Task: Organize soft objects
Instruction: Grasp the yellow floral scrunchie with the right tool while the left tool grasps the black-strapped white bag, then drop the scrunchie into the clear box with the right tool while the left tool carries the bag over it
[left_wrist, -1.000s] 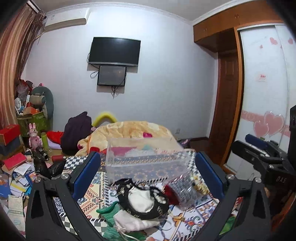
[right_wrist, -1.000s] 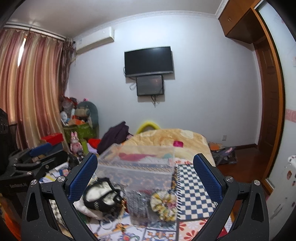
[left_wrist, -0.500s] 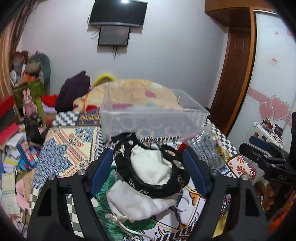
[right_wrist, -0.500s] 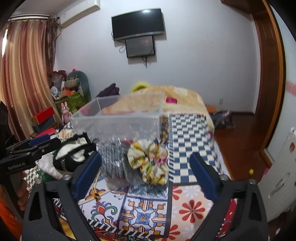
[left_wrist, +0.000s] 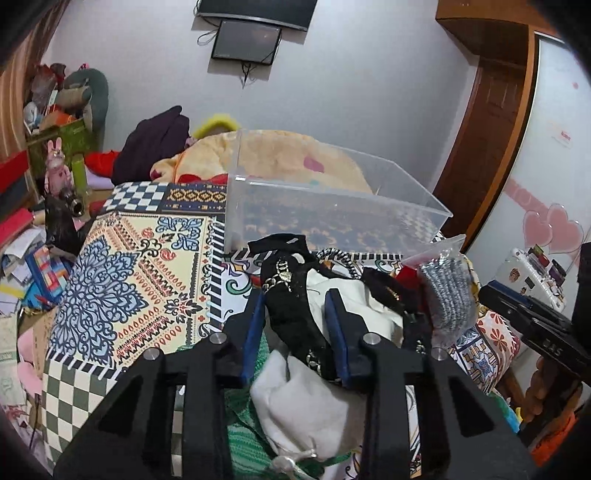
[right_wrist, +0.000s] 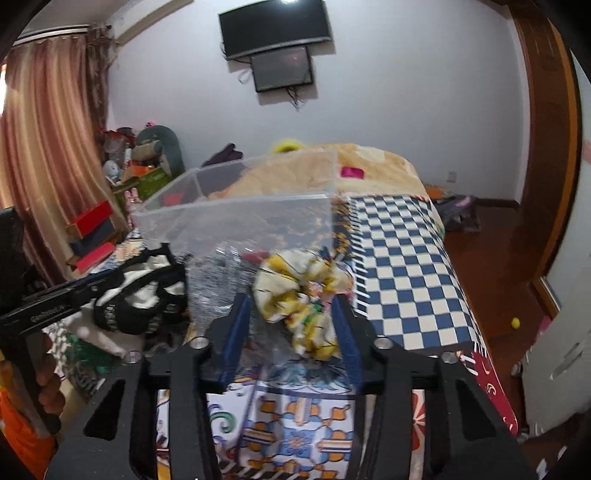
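In the left wrist view my left gripper (left_wrist: 295, 295) is closing on a black lace band with a gold chain (left_wrist: 291, 317). The band fills the gap and touches both blue pads. It belongs to a black-and-white cloth item (left_wrist: 354, 310) lying over a white drawstring pouch (left_wrist: 303, 406). My right gripper (right_wrist: 291, 297) is closing on a yellow floral scrunchie (right_wrist: 295, 288) that sits between its pads. A clear bag of grey knit (right_wrist: 214, 280) lies just left of it. An empty clear plastic box (left_wrist: 332, 206) stands behind the pile.
The pile lies on a patterned cover (left_wrist: 129, 280) with a blue-checked part (right_wrist: 399, 266) falling off to the right. An orange blanket (left_wrist: 280, 155) lies behind the box. Boxes and toys (left_wrist: 55, 147) crowd the left; a wooden door (left_wrist: 480, 147) stands right.
Both grippers dropped toward the pile and tilted down. Their jaws went from wide open to narrow, the left around the black band, the right around the scrunchie.
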